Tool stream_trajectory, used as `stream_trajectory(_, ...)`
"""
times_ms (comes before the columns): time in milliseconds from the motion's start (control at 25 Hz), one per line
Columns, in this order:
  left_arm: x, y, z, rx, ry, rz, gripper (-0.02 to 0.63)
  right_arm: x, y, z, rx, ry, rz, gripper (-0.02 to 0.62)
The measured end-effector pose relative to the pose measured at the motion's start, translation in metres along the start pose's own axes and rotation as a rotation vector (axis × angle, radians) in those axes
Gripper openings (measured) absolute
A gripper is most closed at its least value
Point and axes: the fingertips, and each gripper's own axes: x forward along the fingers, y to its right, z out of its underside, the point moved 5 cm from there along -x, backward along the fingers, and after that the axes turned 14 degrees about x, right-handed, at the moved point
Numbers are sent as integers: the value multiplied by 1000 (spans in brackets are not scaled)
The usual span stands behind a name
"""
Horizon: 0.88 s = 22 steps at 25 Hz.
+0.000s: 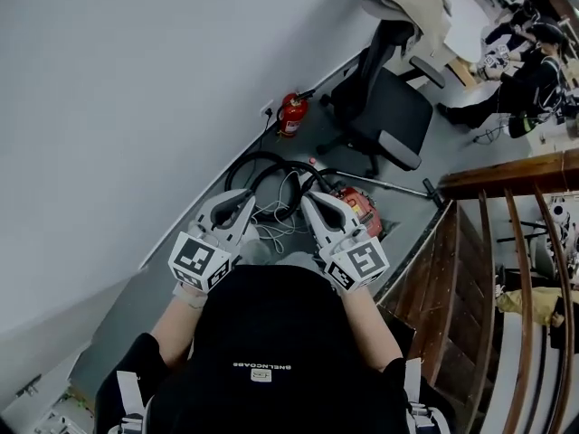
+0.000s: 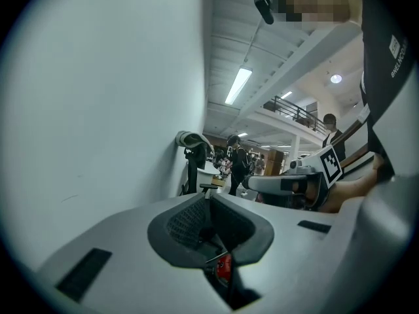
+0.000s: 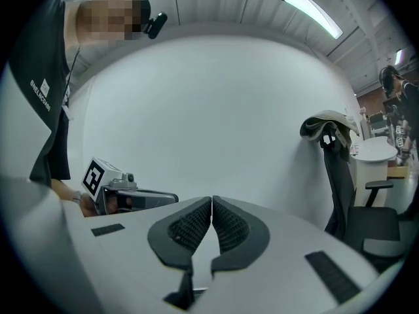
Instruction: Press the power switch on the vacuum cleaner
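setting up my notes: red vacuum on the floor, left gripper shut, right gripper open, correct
Not quite: the right gripper is shut too, jaws together, as the right gripper view shows. The left gripper is shut and the red vacuum is on the floor.

The person wears a black short-sleeved top [image 1: 271, 333] with a small line of white lettering across it, and pale straps [image 1: 129, 394] at both shoulders. The left tongs [image 1: 242, 199] and right tongs [image 1: 310, 202] are pale grey wedge-shaped shells with small black rectangular insets. Each has black ribbed pads [image 3: 196, 224] in a black surround and a white cube [image 1: 201, 262] printed with black square markers.
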Motion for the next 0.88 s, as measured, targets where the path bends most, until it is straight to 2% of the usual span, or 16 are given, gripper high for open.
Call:
stream_trajectory(320,39,-18,-7,13,-14,57,17,11,30,-14,16,-3,43,26)
stream_trajectory(640,84,1,-17,-7,-29,90,17,-1,68,-33,13,-37,52,26)
stream_trajectory(880,110,20,-17,2,-86,113,17,-19,108,-23,29,-66,88,28)
